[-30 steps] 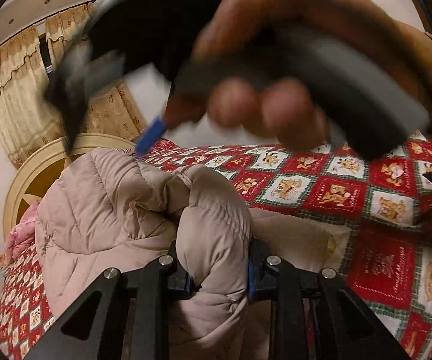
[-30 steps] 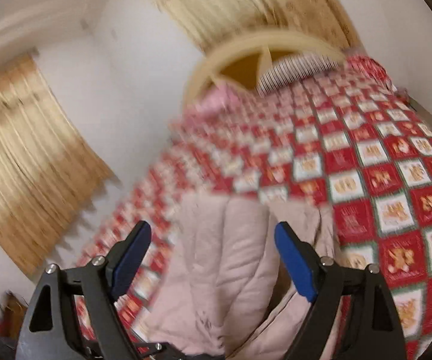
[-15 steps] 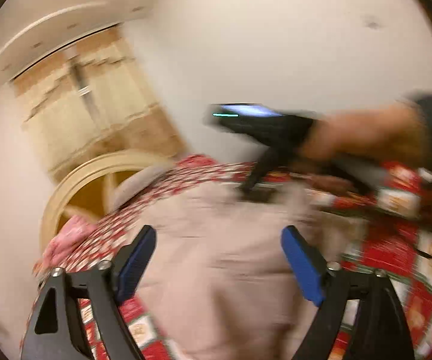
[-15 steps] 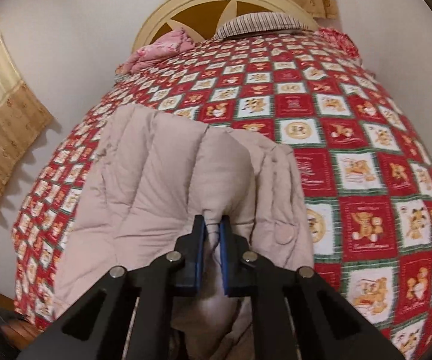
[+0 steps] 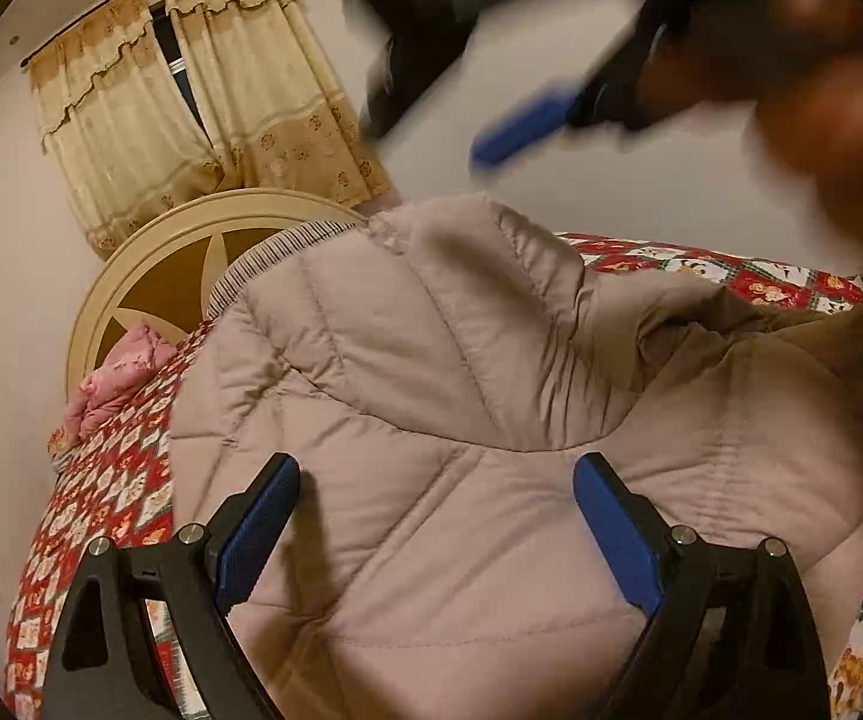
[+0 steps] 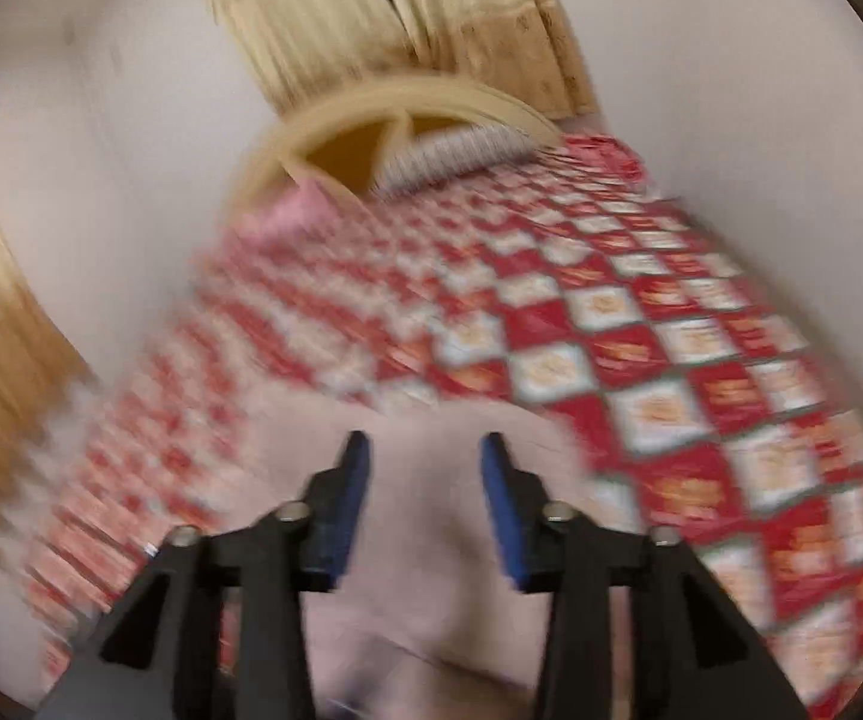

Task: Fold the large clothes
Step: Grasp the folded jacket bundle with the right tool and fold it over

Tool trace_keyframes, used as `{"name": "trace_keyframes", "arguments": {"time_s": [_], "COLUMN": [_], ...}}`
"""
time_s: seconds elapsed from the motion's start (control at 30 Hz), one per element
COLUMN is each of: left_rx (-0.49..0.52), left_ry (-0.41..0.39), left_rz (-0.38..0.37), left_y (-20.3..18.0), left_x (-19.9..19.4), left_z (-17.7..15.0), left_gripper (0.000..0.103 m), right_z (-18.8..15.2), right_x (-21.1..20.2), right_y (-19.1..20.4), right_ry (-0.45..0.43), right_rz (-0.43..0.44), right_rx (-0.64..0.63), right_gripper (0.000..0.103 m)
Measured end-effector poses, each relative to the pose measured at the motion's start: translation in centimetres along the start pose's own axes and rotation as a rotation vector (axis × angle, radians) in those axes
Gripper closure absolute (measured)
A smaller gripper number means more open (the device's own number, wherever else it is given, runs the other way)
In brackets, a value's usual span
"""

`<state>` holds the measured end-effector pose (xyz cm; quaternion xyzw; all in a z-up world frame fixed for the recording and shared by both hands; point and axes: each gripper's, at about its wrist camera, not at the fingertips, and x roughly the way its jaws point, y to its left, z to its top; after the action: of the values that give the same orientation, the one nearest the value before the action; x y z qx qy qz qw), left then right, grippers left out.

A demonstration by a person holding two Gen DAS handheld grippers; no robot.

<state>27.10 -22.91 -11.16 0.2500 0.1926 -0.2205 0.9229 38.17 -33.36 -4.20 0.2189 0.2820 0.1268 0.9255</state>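
Observation:
A beige quilted puffer jacket [image 5: 443,396] lies bunched on the red patchwork bedspread [image 5: 113,492], one part folded over the rest. My left gripper [image 5: 437,516] is open just above the jacket and holds nothing. In the left wrist view the right gripper [image 5: 491,114] is a blurred shape with a blue pad, raised above the jacket's far edge. In the blurred right wrist view my right gripper [image 6: 425,480] is open and empty, with the jacket [image 6: 419,588] under it.
A cream round headboard [image 5: 149,264] stands at the head of the bed, with a striped pillow [image 5: 263,258] and a pink bundle [image 5: 113,384]. Yellow curtains [image 5: 203,96] hang behind. A white wall runs along the bed's far side.
My left gripper let go of the jacket fold a second ago and stays open. My right gripper clamped the jacket half a second ago, has now opened and lifted off, moving fast.

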Motion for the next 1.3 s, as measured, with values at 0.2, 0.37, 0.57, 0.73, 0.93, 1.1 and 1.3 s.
{"name": "trace_keyframes", "arguments": {"time_s": [0.2, 0.37, 0.57, 0.73, 0.93, 1.1, 1.3], "left_rx": [-0.219, -0.309, -0.200, -0.275, -0.289, -0.303, -0.318], "left_ry": [-0.066, 0.046, 0.229, 0.224, 0.232, 0.243, 0.247], "left_rz": [0.080, 0.087, 0.207, 0.190, 0.184, 0.175, 0.164], "left_y": [5.8, 6.6, 3.0, 3.8, 3.7, 3.7, 3.8], "left_x": [-2.9, 2.3, 10.7, 11.7, 12.9, 13.5, 13.8], "left_z": [1.9, 6.4, 2.9, 1.6, 1.0, 0.5, 0.1], "left_gripper": [0.010, 0.010, 0.010, 0.004, 0.002, 0.001, 0.001], "right_z": [-3.0, -4.0, -4.8, -5.5, -6.2, -6.5, -6.7], "right_x": [6.3, 6.5, 7.0, 8.4, 9.2, 9.5, 9.9], "right_y": [-6.2, -8.3, -8.2, -9.2, -9.5, -9.7, -9.6], "right_ry": [0.064, 0.061, 0.070, 0.099, 0.109, 0.114, 0.123], "right_rz": [-0.150, -0.201, -0.257, -0.249, -0.265, -0.272, -0.286], "right_rx": [0.073, 0.087, 0.025, 0.039, 0.041, 0.042, 0.037], "right_gripper": [0.056, 0.053, 0.049, 0.047, 0.047, 0.047, 0.046]}}
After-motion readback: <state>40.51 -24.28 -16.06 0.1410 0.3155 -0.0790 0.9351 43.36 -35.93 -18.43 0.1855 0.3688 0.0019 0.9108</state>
